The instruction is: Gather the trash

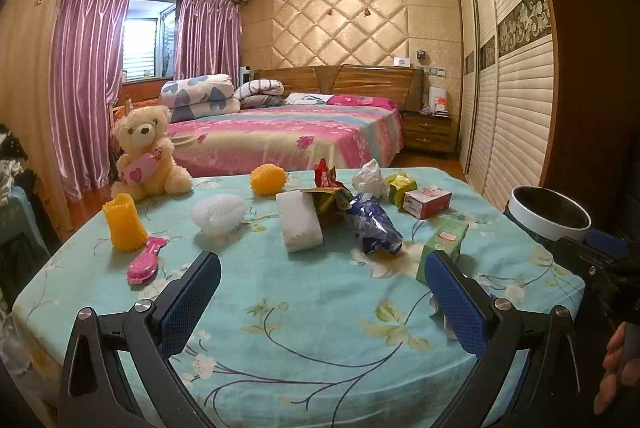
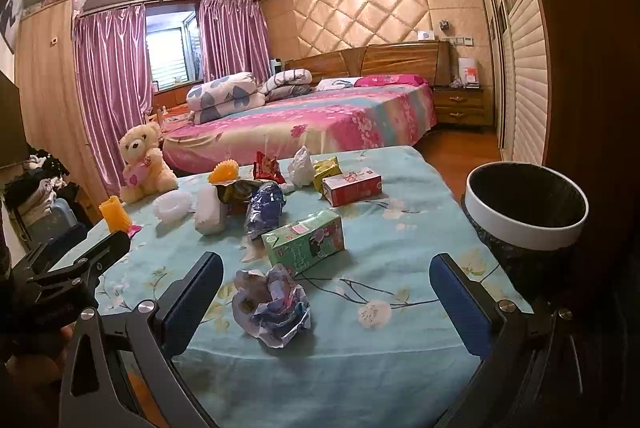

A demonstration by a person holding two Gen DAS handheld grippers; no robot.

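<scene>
Fingers of both the left gripper (image 1: 322,286) and right gripper (image 2: 326,290) spread wide, empty, ready for the crumpled paper (image 2: 272,308) on the tabletop (image 2: 400,340) near the bin (image 2: 524,212).

Crumpled paper ball (image 2: 272,306), glossy blue wrapper (image 1: 374,226), cloth tablecloth (image 1: 320,308)
</scene>
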